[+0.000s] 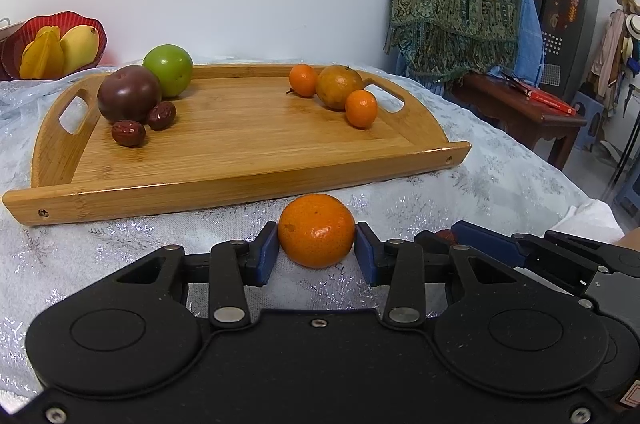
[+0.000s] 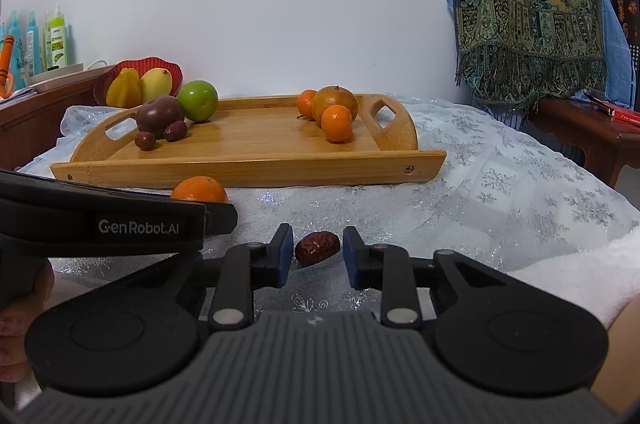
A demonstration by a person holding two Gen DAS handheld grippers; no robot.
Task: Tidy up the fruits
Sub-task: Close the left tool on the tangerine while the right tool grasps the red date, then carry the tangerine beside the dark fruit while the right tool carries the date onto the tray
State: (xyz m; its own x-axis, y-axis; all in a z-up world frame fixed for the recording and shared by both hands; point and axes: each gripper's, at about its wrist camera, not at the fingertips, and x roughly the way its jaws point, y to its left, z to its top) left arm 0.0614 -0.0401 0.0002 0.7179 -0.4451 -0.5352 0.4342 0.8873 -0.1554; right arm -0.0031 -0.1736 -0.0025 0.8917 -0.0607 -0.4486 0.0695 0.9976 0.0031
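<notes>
Tangerine (image 1: 316,230) being pinched by left gripper (image 1: 316,251) on cloth (image 1: 460,184), just before tray (image 1: 240,184). Date (image 2: 318,243) lying between right gripper (image 2: 317,256) pads, small gaps showing; contact hard to judge. Tangerine being half hidden in right view.

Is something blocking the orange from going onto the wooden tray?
Only the tray's low front rim stands between the orange and the board; the left gripper must lift it over. Beyond that rim, the middle looks bare.

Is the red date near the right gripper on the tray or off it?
Off it. The red date lies on the tablecloth before the wooden tray, between the right gripper pads.
</notes>
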